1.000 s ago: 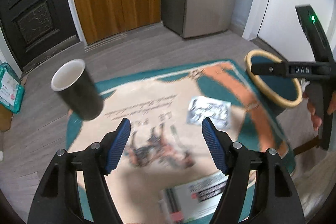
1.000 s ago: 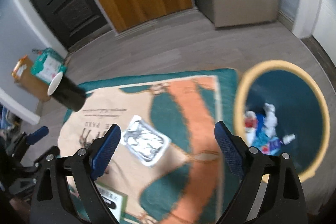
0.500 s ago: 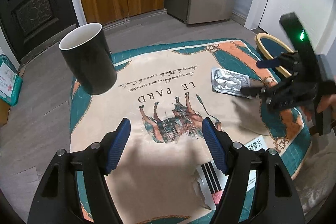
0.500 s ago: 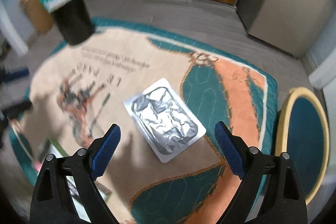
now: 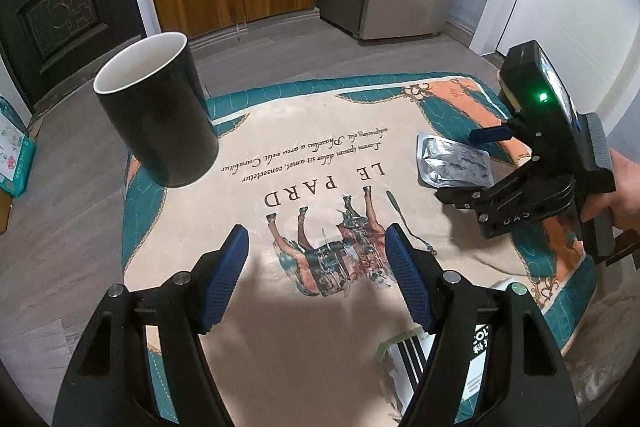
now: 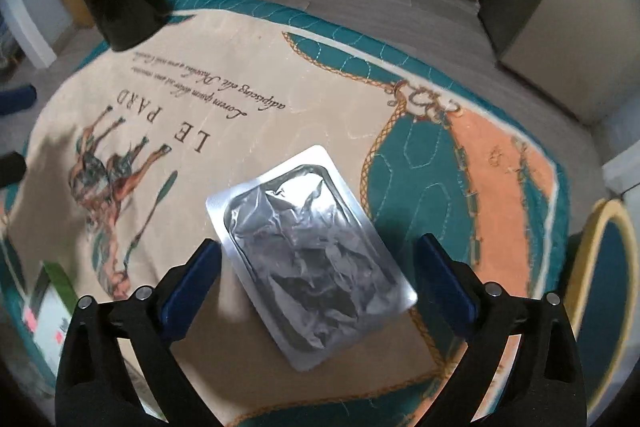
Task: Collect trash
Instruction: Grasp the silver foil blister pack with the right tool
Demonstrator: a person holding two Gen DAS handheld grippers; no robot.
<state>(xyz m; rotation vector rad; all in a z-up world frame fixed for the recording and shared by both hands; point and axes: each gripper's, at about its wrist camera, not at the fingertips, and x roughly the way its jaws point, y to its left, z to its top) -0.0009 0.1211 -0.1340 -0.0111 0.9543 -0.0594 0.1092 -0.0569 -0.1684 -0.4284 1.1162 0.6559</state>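
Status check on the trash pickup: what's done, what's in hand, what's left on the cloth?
Done: nothing shows as collected; the bin interior is blurred. In hand: nothing; the right gripper is open around the silver foil pack, not gripping it. The left gripper is open, empty. Left: foil pack and the torn box.

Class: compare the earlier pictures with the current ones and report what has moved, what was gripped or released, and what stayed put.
The right gripper has come down over the crinkled silver foil packet, which now lies between its open jaws, not gripped. The left gripper dropped slightly, open and empty. The black mug and the printed cloth stayed put.
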